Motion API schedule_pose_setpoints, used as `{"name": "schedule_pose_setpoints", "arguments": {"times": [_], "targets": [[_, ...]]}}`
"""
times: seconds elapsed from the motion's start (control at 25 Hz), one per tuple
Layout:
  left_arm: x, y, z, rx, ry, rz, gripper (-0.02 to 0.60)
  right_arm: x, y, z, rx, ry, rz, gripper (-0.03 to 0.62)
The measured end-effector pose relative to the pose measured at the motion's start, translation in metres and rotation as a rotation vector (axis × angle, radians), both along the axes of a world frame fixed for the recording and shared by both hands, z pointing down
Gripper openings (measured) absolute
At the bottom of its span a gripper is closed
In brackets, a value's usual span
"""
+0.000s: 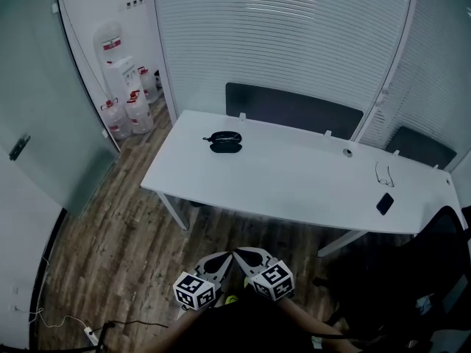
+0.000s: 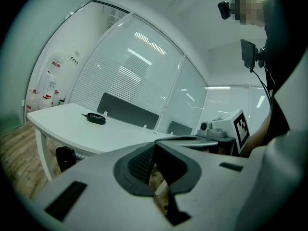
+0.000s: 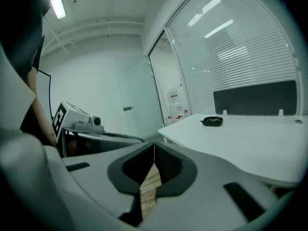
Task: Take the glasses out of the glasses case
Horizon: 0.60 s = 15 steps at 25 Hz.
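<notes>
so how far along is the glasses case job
Done: nothing that shows. The glasses case lies on the white table, well away from both grippers; what it holds is too small to make out.
In hand: nothing. The left gripper and the right gripper are shut and empty, held over the floor short of the table.
Left: reach the case and lift the glasses out.

you held the left gripper [image 1: 224,262] and right gripper [image 1: 245,257] side by side above the wood floor [image 1: 125,234], tips close together, well short of the table [image 1: 294,179]. the case [image 1: 225,142] lay toward its far left corner, a phone [image 1: 385,203] near the right end.
</notes>
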<state>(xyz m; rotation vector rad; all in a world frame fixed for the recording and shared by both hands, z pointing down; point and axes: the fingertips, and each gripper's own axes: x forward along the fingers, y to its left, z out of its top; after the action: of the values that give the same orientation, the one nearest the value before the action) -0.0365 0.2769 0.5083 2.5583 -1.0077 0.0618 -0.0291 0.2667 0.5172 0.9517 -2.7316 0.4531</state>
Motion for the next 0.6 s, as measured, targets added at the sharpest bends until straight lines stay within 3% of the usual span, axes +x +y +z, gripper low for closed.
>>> {"name": "schedule_pose_setpoints", "arguments": {"times": [0.6], "targets": [[-0.022,-0.027,0.001,-0.032,0.021,-0.068,0.011,-0.022,-0.028,-0.001,-0.003,0.023,-0.056,0.017]]}}
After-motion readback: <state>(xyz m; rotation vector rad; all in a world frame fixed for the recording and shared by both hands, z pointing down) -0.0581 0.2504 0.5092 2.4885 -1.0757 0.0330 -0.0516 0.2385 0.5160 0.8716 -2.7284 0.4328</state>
